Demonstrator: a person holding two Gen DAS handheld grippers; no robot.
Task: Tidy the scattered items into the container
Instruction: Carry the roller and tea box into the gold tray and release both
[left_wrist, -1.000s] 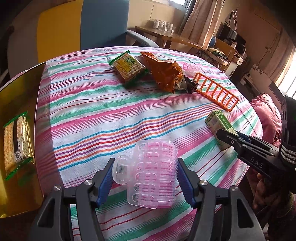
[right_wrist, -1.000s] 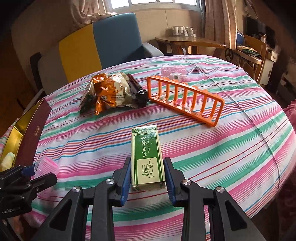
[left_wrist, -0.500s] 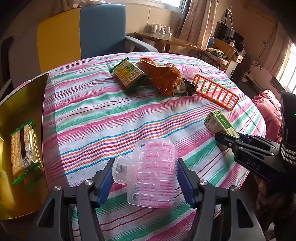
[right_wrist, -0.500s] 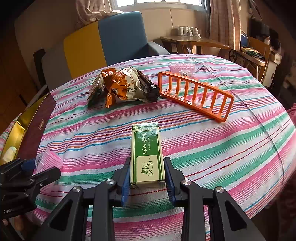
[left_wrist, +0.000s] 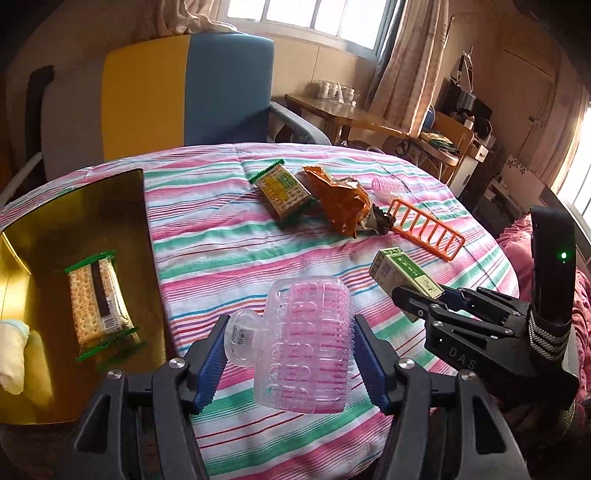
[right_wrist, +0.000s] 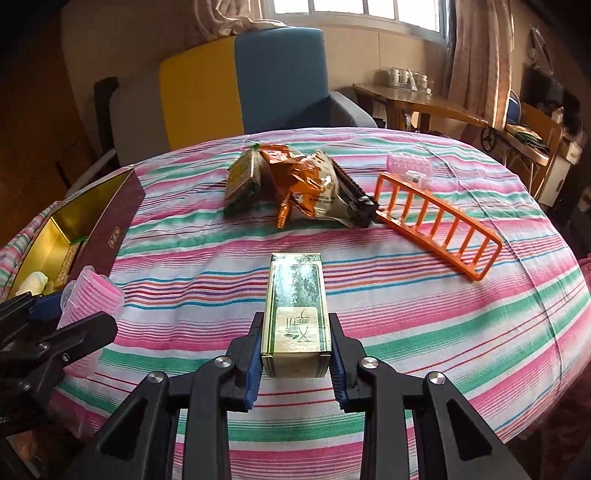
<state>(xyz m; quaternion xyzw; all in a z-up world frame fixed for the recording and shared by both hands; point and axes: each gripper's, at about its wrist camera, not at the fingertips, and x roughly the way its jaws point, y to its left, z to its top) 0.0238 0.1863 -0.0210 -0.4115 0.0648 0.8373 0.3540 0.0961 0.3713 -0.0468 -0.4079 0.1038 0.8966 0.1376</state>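
Both grippers carry items above the striped bench (left_wrist: 229, 236). The left gripper (left_wrist: 290, 349) fingers clasp a clear pink hair roller (left_wrist: 306, 343), its long axis upright. The right gripper (right_wrist: 295, 354) fingers pinch a green tea box (right_wrist: 295, 314), pointing lengthwise away. Next, both likely need swinging left over the gold-lined box (left_wrist: 74, 206).
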